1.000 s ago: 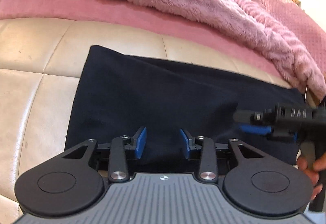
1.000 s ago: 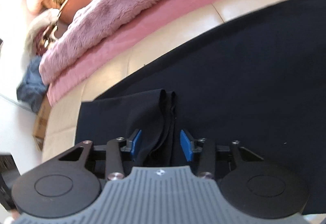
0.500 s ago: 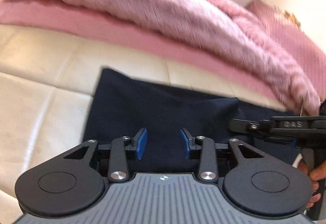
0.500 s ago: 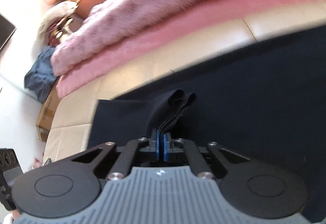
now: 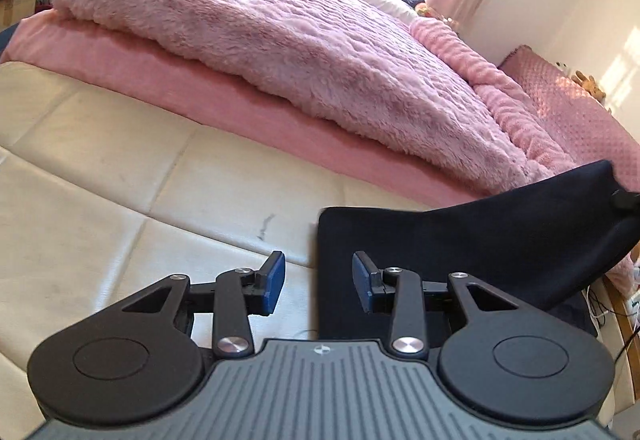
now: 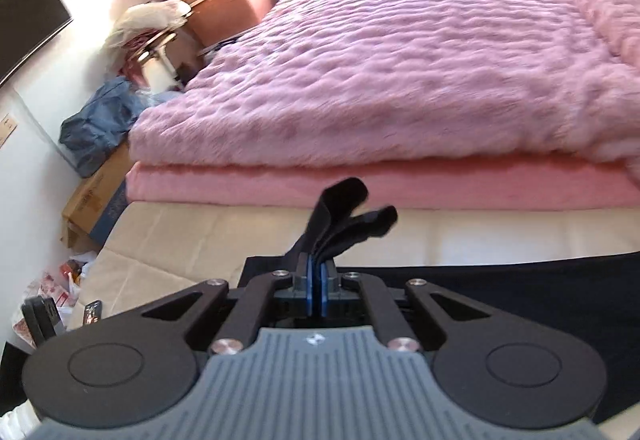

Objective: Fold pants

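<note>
The dark navy pants lie on a cream padded surface, with their right end lifted off it toward the upper right. My left gripper is open and empty, straddling the pants' left edge just above the surface. My right gripper is shut on a bunched fold of the pants, which sticks up past the blue pads; the rest of the pants spreads to the right below it.
A fluffy pink blanket on a pink bed runs along the far side of the cream surface. In the right wrist view, a cardboard box, a blue bag and floor clutter sit at left.
My right gripper closed on the pants' end and lifted it, raising that end. My left gripper stayed open and shifted to the pants' left edge.
</note>
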Demonstrator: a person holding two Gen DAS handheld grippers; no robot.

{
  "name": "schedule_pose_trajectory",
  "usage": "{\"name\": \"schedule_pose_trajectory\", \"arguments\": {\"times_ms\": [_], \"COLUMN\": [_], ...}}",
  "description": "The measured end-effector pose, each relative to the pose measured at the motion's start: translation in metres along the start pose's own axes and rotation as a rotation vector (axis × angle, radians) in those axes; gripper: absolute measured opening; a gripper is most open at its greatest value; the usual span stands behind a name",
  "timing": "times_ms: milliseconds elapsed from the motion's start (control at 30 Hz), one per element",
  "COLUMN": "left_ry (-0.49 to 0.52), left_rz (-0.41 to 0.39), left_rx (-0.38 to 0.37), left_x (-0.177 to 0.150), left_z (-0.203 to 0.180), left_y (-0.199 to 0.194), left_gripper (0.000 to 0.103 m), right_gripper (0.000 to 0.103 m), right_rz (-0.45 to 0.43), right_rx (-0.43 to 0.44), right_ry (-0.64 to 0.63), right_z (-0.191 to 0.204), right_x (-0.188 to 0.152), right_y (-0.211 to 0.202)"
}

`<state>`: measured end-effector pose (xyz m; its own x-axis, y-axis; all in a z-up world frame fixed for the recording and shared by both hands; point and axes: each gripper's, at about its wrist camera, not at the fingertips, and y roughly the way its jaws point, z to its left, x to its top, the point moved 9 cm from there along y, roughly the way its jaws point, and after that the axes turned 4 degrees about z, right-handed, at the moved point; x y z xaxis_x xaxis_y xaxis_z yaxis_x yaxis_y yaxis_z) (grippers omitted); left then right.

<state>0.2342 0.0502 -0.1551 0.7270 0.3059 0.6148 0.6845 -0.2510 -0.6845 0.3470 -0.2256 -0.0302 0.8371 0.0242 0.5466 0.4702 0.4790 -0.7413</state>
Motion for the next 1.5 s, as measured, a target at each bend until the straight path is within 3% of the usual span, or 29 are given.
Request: {"name": "schedule_pose_trajectory", "arguments": {"times_ms": [200, 400, 533, 700, 900, 1133, 1233, 1333, 1500], "left_ry": [0.071, 0.158, 0.211, 0.303, 0.317, 0.317, 0.328, 0.317, 0.34], "left_rz": [0.05, 0.108, 0.155, 0.216, 0.236, 0.211, 0.213, 0.219, 0.251], "left_rx": [-0.025, -0.043, -0.052, -0.051, -0.039, -0.048, -0.033, -0.023, 0.017], "left_x": [-0.005, -0.015, -0.024, -0.042, -0.044, -0.026, -0.026, -0.028, -0.037], "left_z": [-0.037, -0.077, -0.103, -0.131, -0.137, -0.143, -0.147, -0.146, -0.14], "left_y": [0.025, 0.053, 0.075, 0.102, 0.114, 0.115, 0.123, 0.131, 0.149], "left_gripper": [0.042, 0.04, 0.037, 0.031, 0.031, 0.031, 0.031, 0.031, 0.03], "right_gripper": [0.0, 0.0, 0.0, 0.0, 0.0, 0.0, 0.0, 0.0, 0.0], "right_rz": [-0.026, -0.02, -0.011, 0.047, 0.042, -0.065, -0.004, 0.05, 0.069], "right_rx": [-0.148, -0.29, -0.36, -0.406, -0.437, -0.417, -0.531, -0.553, -0.645], "right_ry": [0.054, 0.156, 0.217, 0.217, 0.238, 0.104, 0.027, 0.043, 0.028], "right_z": [-0.096, -0.207, -0.27, -0.321, -0.353, -0.31, -0.326, -0.349, -0.37], "right_x": [0.013, -0.005, -0.028, -0.06, -0.079, -0.046, -0.044, -0.056, -0.071], "right_y": [-0.06, -0.081, -0.069, -0.021, -0.004, -0.046, -0.034, -0.008, 0.012]}}
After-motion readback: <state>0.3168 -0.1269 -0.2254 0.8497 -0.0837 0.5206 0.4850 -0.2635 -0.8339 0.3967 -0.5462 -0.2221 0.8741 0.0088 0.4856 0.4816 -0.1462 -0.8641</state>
